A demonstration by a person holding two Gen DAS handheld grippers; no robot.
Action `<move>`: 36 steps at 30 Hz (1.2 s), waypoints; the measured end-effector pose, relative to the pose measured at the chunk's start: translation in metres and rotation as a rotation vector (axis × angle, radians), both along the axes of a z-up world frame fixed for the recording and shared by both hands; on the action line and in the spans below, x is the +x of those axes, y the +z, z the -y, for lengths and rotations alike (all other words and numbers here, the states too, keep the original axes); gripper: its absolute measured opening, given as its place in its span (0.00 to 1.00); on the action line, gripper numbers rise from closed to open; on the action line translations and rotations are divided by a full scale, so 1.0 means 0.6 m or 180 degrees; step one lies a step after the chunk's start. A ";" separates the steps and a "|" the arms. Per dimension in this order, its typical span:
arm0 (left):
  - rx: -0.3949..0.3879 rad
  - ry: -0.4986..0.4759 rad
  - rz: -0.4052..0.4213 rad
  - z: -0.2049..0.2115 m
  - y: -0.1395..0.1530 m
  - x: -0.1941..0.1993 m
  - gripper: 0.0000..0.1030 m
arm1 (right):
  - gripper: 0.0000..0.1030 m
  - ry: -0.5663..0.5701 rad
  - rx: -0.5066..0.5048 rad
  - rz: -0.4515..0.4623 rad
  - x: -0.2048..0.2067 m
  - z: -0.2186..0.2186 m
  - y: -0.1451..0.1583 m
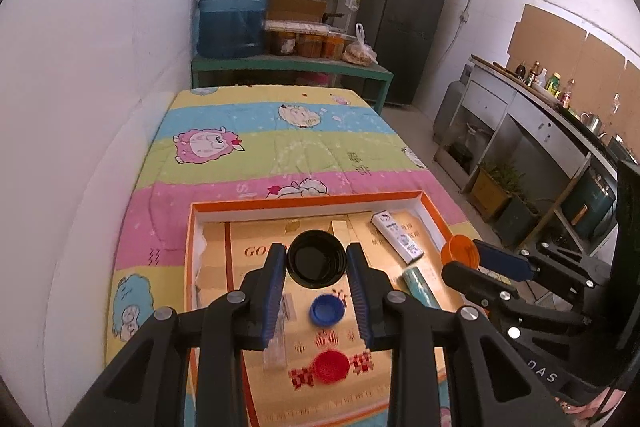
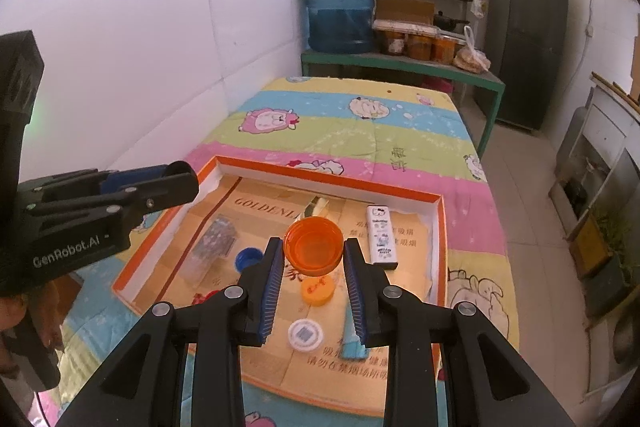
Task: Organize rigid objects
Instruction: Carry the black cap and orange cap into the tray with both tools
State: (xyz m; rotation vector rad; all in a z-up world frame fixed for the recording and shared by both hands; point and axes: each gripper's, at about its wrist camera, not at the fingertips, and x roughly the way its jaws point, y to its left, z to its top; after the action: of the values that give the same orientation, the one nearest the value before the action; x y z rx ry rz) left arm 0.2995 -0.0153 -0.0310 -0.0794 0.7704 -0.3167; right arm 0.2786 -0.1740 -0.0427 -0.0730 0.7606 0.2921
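My left gripper (image 1: 316, 259) is shut on a black round lid (image 1: 316, 258) and holds it above the orange-rimmed tray (image 1: 308, 200). My right gripper (image 2: 313, 251) is shut on an orange lid (image 2: 313, 245), also above the tray (image 2: 328, 179); it shows in the left wrist view (image 1: 460, 251) at the right. In the tray lie a blue cap (image 1: 327, 309), a red cap (image 1: 330, 366), a clear plastic piece (image 1: 278, 331), a white cartoon box (image 2: 382, 235), a small orange cap (image 2: 318, 289), a white barcode cap (image 2: 305, 335) and a teal tube (image 2: 354, 341).
The tray rests on a table covered with a striped cartoon quilt (image 1: 256, 147). A white wall (image 1: 88, 99) runs along the left. Behind stand a green bench with a blue water jug (image 1: 234, 11) and jars, shelves and a dark fridge (image 1: 404, 23). A counter (image 1: 560, 131) lines the right.
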 end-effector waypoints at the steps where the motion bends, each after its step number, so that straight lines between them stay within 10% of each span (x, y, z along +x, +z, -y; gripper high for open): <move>1: -0.0004 0.0001 -0.0021 0.002 -0.001 0.006 0.31 | 0.30 0.0001 0.0002 -0.0013 0.006 0.002 -0.001; 36: 0.0110 0.0080 -0.0727 0.016 -0.106 0.168 0.31 | 0.30 0.0117 -0.0115 -0.0535 0.153 0.004 -0.101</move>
State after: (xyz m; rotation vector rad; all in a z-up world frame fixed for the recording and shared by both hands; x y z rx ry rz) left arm 0.4002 -0.0250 -0.0947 -0.0935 1.0001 -0.2731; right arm 0.3704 -0.1764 -0.1034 -0.0975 0.9322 0.3224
